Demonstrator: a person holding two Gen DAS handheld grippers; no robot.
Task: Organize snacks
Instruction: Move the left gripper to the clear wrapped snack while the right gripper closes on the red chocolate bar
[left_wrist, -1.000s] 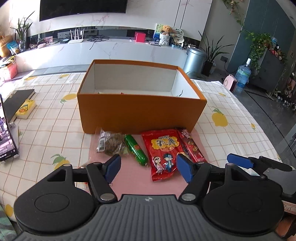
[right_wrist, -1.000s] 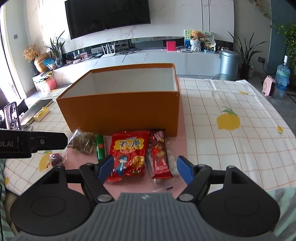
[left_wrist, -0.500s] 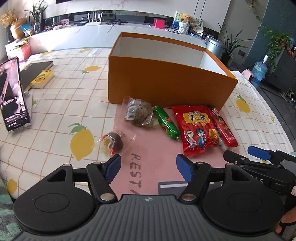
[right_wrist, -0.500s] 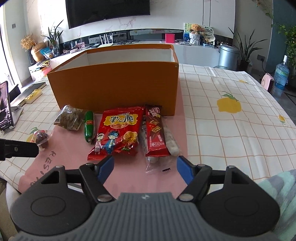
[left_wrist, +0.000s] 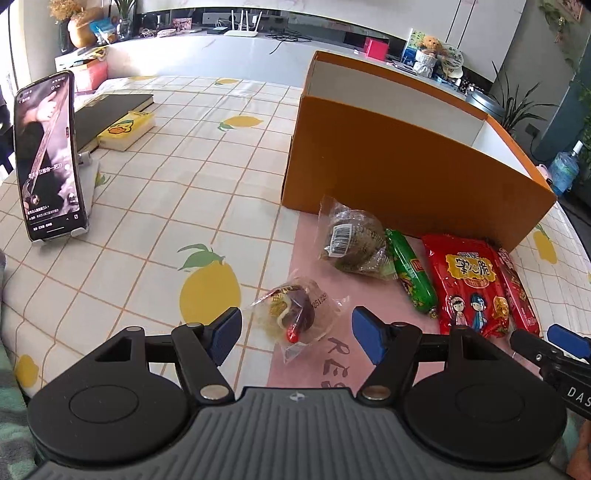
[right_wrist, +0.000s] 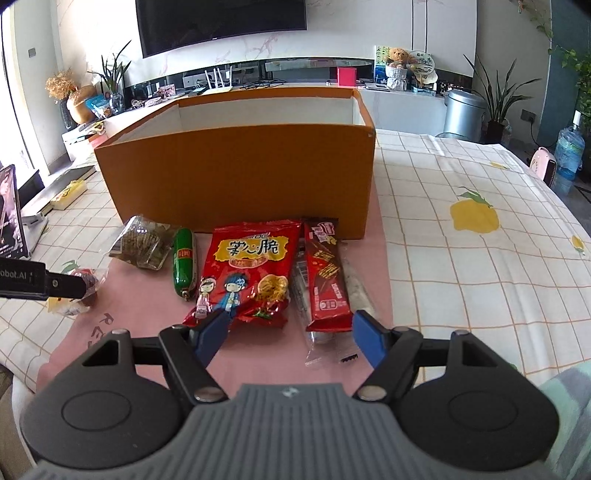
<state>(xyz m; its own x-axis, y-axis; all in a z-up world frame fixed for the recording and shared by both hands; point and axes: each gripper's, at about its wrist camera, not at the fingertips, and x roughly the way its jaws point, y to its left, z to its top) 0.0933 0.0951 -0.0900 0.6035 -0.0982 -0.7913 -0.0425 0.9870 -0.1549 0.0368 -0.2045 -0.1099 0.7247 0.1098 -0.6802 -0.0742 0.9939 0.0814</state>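
Note:
An open orange box (left_wrist: 406, 173) (right_wrist: 236, 177) stands on a pink mat (left_wrist: 317, 258). Before it lies a row of snacks: a clear bag with a dark sweet (left_wrist: 299, 317) (right_wrist: 86, 286), a brownish clear pack (left_wrist: 354, 240) (right_wrist: 142, 243), a green sausage (left_wrist: 412, 273) (right_wrist: 183, 264), a big red crisp bag (left_wrist: 469, 284) (right_wrist: 251, 269), and a slim red bar (right_wrist: 327, 273) on a clear wrapper. My left gripper (left_wrist: 295, 334) hovers open around the dark sweet bag, pads apart from it. My right gripper (right_wrist: 288, 334) is open over the near ends of the crisp bag and red bar.
A phone (left_wrist: 50, 155) stands upright on a holder at the left. Behind it lie a black book (left_wrist: 107, 114) and a yellow box (left_wrist: 125, 131). The lemon-print tablecloth (right_wrist: 480, 258) stretches right of the mat. The table's near edge is close below both grippers.
My left gripper swung left and sank, bringing the dark sweet bag between its fingers. My right gripper came lower and closer to the crisp bag and red bar.

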